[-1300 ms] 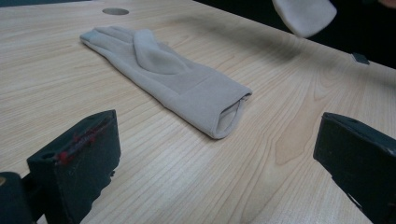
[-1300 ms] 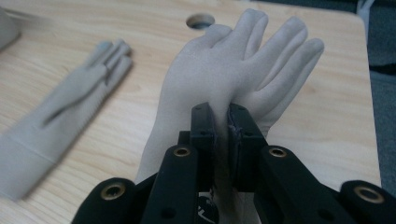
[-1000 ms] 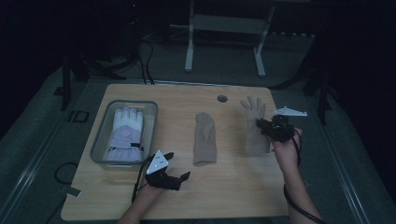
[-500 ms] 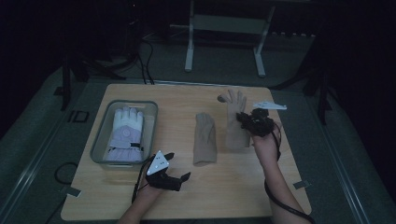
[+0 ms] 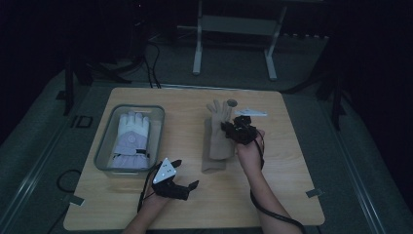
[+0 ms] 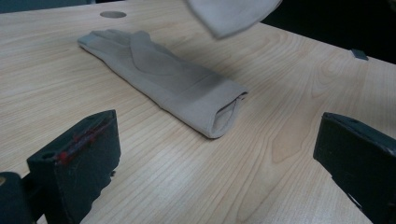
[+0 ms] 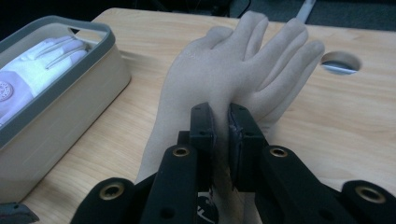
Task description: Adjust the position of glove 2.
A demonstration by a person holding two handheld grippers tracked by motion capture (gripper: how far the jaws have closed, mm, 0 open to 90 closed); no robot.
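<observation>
Looks like a lab or test room set up for recording, dimly lit. Pale wooden table (image 5: 292,185) with a round cable hole (image 5: 232,103), standing on grey carpet (image 5: 44,161) marked with bits of tape (image 5: 313,193). Metal stand legs (image 5: 197,53) and loose cables (image 5: 151,58) behind the table, dark surroundings beyond. Handheld black gripper (image 5: 181,181) with a trailing cable, held by a person at the near edge. Grey bin (image 5: 158,127) on the tabletop.
</observation>
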